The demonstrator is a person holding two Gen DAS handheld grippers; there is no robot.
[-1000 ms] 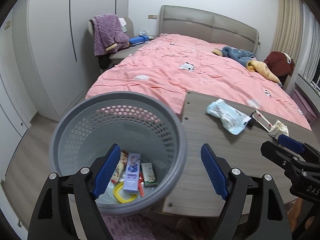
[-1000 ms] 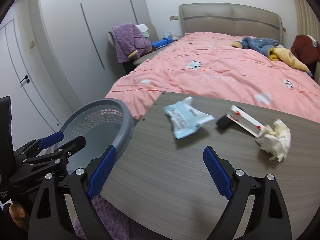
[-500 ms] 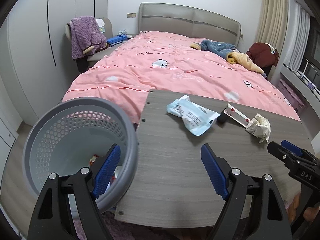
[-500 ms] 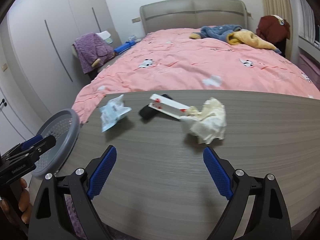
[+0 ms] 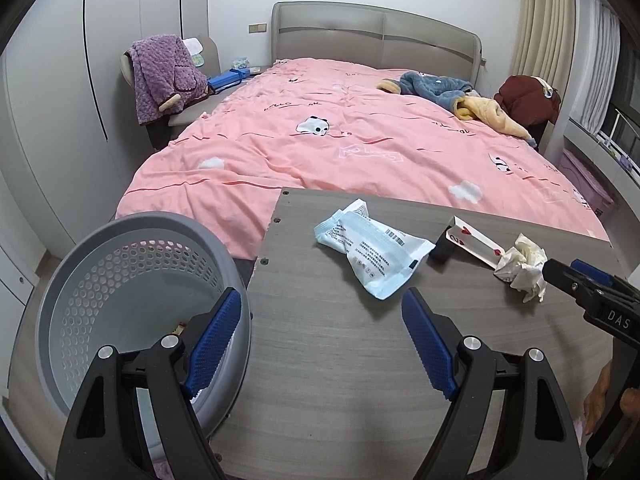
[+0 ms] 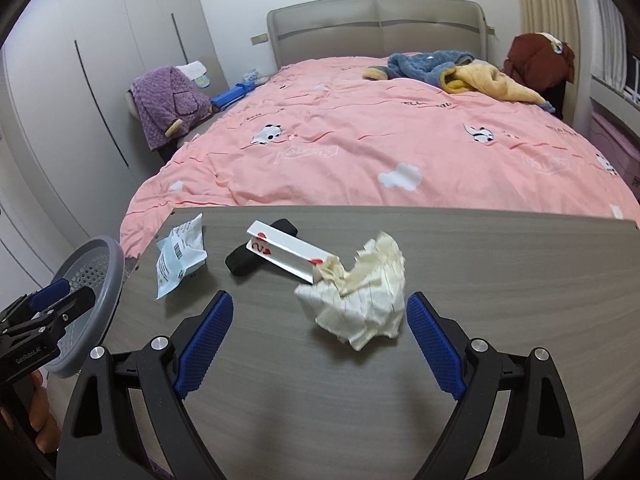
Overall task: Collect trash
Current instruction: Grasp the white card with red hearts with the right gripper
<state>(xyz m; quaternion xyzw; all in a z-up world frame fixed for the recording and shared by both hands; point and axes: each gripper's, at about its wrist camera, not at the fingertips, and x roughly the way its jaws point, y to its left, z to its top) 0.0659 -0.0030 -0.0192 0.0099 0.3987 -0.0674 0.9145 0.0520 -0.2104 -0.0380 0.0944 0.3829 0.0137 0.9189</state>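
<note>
Both the left gripper [image 5: 322,338] and right gripper [image 6: 320,338] gape, holding nothing; the crumpled tissue [image 6: 360,296], blue-white wrapper [image 5: 372,256] and playing card [image 6: 286,256] at frame centre remain uncollected; the grey basket [image 5: 120,236] lower left holds some trash.

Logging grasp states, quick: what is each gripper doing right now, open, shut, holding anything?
Left gripper: open, holding nothing, above the table edge.
Right gripper: open, holding nothing; the crumpled tissue lies just ahead.

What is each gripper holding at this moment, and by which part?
Nothing is held. The left gripper and the right gripper are both open and empty; the crumpled tissue lies on the table just ahead of the right one.
</note>
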